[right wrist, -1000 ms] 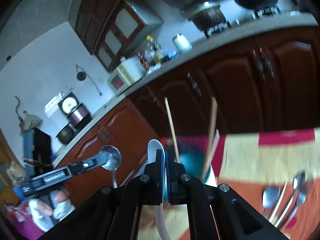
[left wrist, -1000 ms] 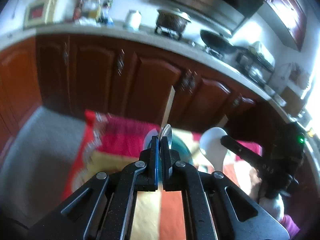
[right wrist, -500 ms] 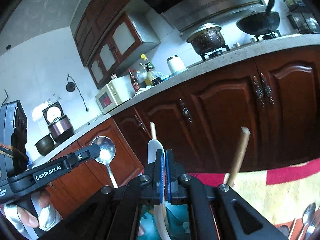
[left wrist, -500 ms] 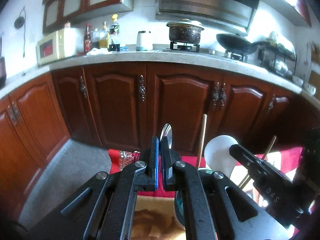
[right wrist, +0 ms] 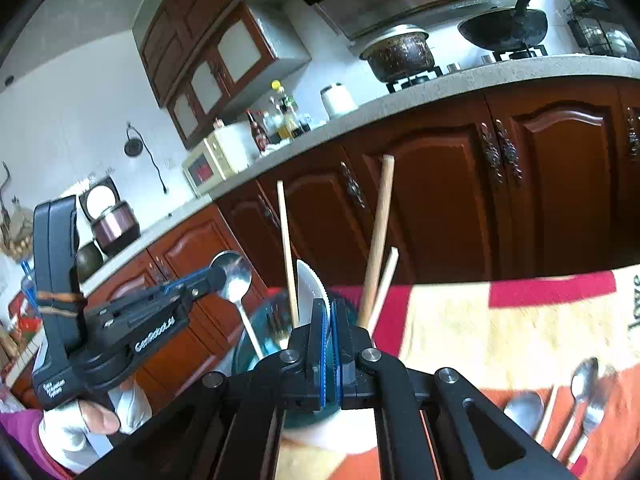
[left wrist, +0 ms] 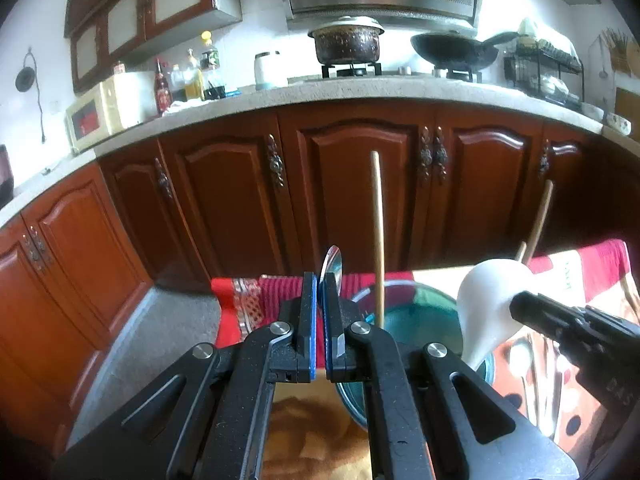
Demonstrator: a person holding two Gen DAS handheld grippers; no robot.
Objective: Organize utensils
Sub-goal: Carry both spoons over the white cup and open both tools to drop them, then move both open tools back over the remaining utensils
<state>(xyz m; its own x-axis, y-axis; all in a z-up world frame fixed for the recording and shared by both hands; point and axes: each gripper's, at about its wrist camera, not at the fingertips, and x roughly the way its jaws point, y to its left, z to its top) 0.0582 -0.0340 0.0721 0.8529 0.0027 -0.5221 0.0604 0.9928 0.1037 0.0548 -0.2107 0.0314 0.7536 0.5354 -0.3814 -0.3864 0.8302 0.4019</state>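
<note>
My left gripper point(left wrist: 319, 288) is shut on a metal spoon point(left wrist: 331, 266), bowl end up; it also shows in the right wrist view point(right wrist: 234, 276). My right gripper point(right wrist: 330, 312) is shut on a white rice paddle point(right wrist: 310, 292), seen in the left wrist view point(left wrist: 490, 304) too. Both are held over a teal glass holder point(left wrist: 416, 316) that holds wooden sticks point(left wrist: 376, 236). The holder point(right wrist: 260, 332) stands on a red and yellow patterned cloth point(right wrist: 480, 320).
Several loose spoons point(right wrist: 576, 396) lie on the cloth at the right. Dark wooden kitchen cabinets point(left wrist: 360, 192) and a stone counter point(left wrist: 320, 92) with a pot, wok and bottles stand behind. Grey floor point(left wrist: 168, 332) lies to the left.
Both grippers have tilted up to level, so the counter and cabinets fill the views. The spoon and the paddle stay gripped and have come closer over the teal holder.
</note>
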